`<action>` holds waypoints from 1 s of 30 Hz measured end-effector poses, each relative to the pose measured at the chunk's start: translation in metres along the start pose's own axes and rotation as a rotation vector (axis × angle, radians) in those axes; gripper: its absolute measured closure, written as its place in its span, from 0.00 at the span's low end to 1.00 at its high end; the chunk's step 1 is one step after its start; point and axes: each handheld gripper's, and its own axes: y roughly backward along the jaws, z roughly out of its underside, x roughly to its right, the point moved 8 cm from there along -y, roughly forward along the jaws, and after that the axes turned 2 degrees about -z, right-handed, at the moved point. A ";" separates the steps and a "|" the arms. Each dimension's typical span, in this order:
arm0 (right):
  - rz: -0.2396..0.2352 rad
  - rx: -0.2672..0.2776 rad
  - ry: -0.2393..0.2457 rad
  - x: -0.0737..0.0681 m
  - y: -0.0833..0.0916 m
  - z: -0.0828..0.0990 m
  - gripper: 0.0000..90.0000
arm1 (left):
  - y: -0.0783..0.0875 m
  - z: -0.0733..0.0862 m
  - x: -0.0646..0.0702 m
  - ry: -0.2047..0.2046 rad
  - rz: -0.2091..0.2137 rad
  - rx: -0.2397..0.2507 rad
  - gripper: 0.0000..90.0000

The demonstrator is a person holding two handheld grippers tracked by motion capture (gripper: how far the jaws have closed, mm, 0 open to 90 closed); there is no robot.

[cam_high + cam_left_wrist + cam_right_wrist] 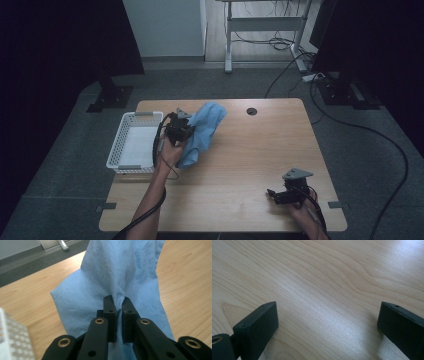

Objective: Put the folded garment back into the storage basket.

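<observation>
Left gripper (pixel 117 312): we have its jaws pinched tight on a fold of the blue cloth (pixel 117 277), so the fabric bunches at the tips and fans out beyond them.
Blue cloth: it hangs from that pinch above the wooden table (pixel 250 165), just right of the white basket (pixel 134 142); in the high view its lower end (pixel 192 152) looks to reach the tabletop, though we cannot tell if it touches.
Why held so: we judge that a grip on one gathered fold lets the whole cloth come up in a single piece, close enough to the basket to go in.
Right gripper (pixel 327 322): we keep its jaws wide apart with nothing between them, low over bare wood at the near right of the table (pixel 287 192), well apart from the cloth, out of the way.
Count: we see one cloth, one basket, two grippers, one table.
</observation>
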 end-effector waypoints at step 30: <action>0.000 0.000 0.000 0.000 0.000 0.000 0.04 | 0.079 0.021 -0.107 0.012 -0.240 -0.028 0.94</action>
